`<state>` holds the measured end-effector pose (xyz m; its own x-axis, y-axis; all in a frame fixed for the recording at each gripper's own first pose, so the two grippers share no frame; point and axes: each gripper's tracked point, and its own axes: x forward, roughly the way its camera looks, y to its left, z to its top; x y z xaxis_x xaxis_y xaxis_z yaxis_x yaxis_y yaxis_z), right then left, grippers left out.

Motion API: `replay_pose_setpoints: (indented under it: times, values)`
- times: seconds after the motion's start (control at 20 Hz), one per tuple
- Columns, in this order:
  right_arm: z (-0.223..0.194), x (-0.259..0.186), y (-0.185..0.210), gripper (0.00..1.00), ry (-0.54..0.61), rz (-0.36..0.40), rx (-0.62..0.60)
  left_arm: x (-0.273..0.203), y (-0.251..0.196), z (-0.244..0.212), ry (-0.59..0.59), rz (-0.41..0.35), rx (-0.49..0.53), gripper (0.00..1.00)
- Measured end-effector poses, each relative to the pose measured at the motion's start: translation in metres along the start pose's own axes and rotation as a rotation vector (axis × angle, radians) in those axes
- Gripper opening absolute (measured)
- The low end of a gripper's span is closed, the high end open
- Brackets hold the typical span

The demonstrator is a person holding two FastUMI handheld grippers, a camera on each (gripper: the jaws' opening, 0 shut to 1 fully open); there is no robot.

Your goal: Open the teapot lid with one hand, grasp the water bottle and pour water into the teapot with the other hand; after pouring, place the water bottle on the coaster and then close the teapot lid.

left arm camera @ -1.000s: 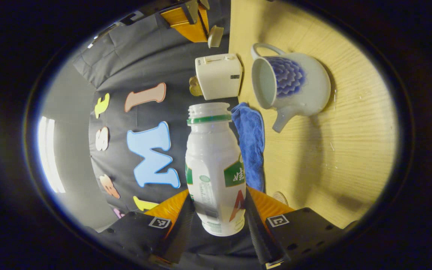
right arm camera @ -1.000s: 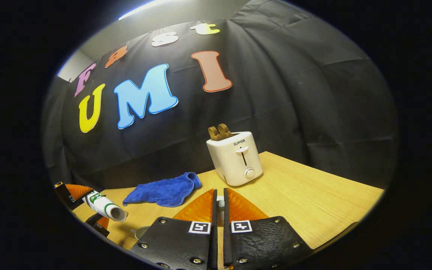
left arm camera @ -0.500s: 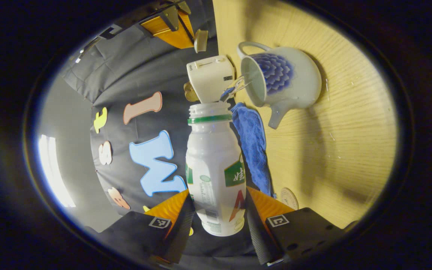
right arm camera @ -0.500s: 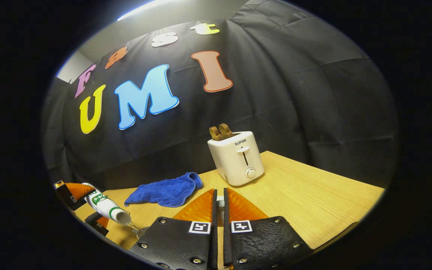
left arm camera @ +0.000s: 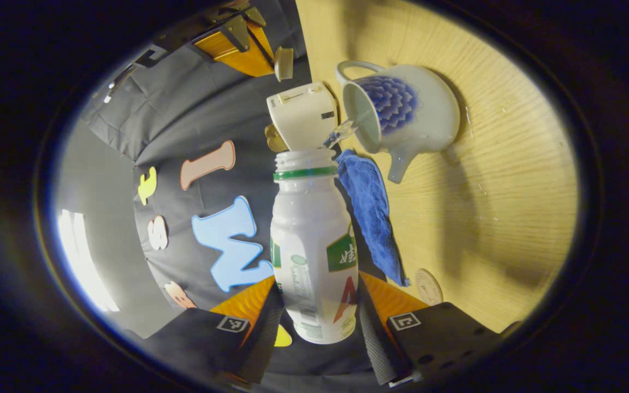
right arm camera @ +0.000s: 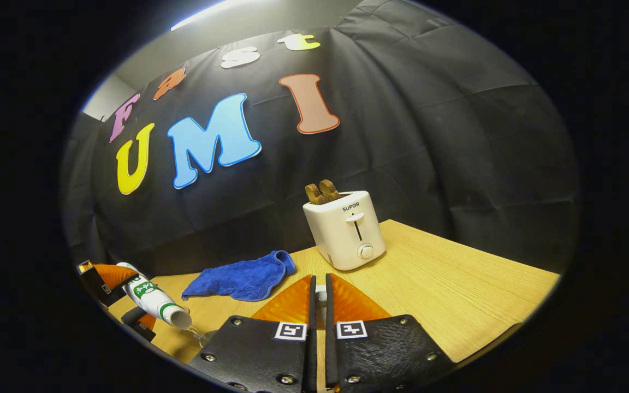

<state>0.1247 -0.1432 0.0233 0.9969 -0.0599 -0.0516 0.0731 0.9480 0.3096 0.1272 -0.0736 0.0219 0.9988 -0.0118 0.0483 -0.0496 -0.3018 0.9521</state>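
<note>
My left gripper (left arm camera: 317, 281) is shut on a white water bottle (left arm camera: 314, 234) with a green neck ring and no cap, tipped over on its side. A thin stream of water (left arm camera: 342, 131) runs from its mouth into the open white teapot (left arm camera: 413, 117) with a blue flower pattern. In the right gripper view the tilted bottle (right arm camera: 153, 299) pours at the lower left, held by the left gripper (right arm camera: 108, 278). My right gripper (right arm camera: 319, 295) is shut on the knob of the teapot lid (right arm camera: 320, 296). In the left gripper view the lid (left arm camera: 283, 63) hangs from the right gripper (left arm camera: 238, 43), clear of the pot.
A white toaster (right arm camera: 344, 229) with toast in it stands at the back of the wooden table (right arm camera: 456, 289). A blue cloth (right arm camera: 241, 275) lies beside it. A round coaster (left arm camera: 428, 286) lies on the table next to the cloth (left arm camera: 372, 213).
The bottle has tipped further toward the teapot and water now streams into it. The right gripper with the lid has stayed where it was.
</note>
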Motion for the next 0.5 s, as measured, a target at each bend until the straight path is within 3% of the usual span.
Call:
replay_pose_setpoints:
  times: [0.5]
  values:
    - [0.0006,0.0000,-0.0013,0.06,-0.003,0.000,0.004,0.0008,0.0037,0.0029,-0.016,0.011,0.047,0.84]
